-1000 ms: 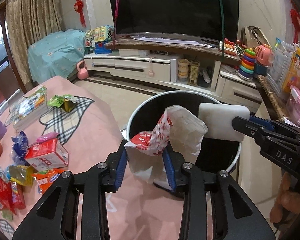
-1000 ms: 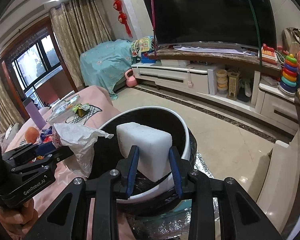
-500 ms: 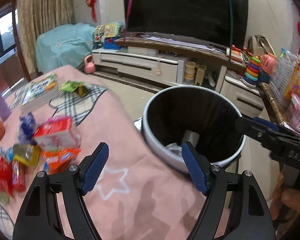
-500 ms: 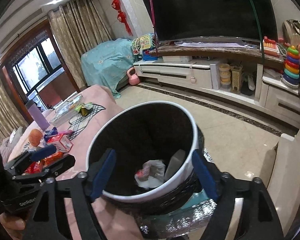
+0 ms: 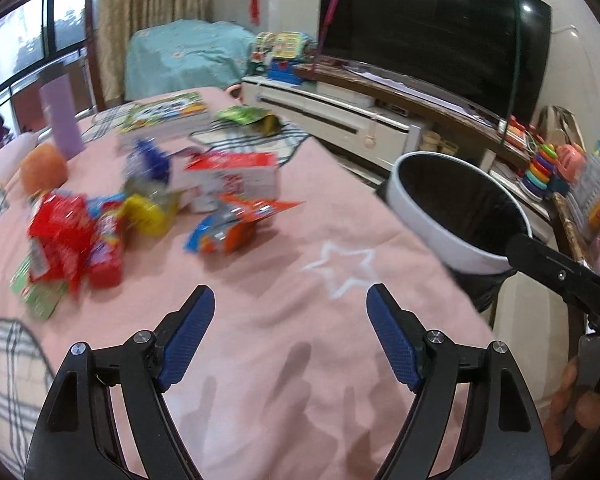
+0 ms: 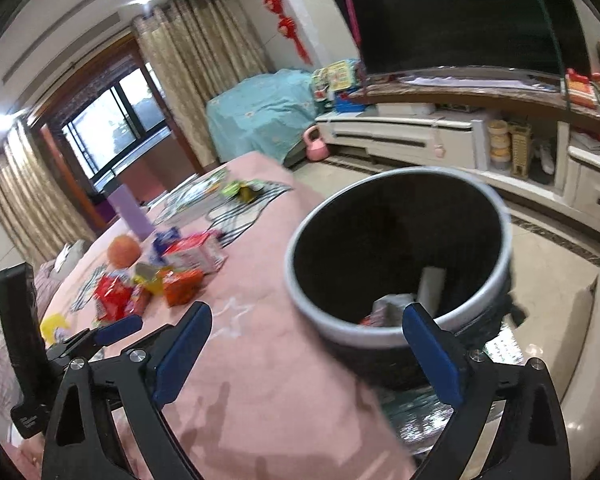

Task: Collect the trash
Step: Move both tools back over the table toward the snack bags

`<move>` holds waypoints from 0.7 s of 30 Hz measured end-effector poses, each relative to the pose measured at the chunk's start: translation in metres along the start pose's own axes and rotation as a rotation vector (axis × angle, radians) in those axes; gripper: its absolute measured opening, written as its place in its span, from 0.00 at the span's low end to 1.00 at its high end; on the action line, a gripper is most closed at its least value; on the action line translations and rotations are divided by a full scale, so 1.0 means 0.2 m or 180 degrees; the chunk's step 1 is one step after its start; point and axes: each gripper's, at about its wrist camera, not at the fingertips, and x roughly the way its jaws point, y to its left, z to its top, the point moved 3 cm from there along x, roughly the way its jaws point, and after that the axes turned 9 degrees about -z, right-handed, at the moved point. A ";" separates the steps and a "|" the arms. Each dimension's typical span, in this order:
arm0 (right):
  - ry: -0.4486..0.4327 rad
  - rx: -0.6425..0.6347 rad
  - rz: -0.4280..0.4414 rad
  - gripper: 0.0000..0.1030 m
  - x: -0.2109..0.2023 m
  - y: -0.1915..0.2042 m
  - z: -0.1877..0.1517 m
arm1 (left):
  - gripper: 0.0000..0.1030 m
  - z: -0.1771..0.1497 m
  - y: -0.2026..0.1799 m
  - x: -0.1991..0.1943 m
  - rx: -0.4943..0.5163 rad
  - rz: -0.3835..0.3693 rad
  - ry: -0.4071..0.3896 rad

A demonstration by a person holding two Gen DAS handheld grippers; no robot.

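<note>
The left wrist camera sits just behind the left gripper and looks forward and down along its two arms. It is close above the pink tablecloth. Ahead it sees the pile of wrappers, a bit blurry, and the trash bin off to the right.

The right wrist camera sits just behind the right gripper. It looks down too, from the table's edge, right into the trash bin.

Both views share the tablecloth, the bin, the wrappers and the TV far behind. Each view also catches the other gripper at its edge, maybe just one arm of it.
</note>
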 end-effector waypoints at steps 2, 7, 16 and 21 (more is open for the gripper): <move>0.0045 -0.0031 0.0046 0.94 0.01 0.06 -0.03 | 0.78 -0.04 0.06 -0.04 -0.0066 0.0040 -0.0018; 0.0117 -0.0127 0.0138 0.94 0.03 0.17 -0.09 | 0.78 -0.12 0.20 -0.11 -0.0200 0.0152 -0.0038; 0.0214 -0.0302 0.0268 0.94 0.08 0.35 -0.16 | 0.78 -0.20 0.39 -0.22 -0.0479 0.0265 -0.0096; 0.0256 -0.0371 0.0294 0.94 0.12 0.44 -0.18 | 0.78 -0.22 0.47 -0.25 -0.0590 0.0293 -0.0097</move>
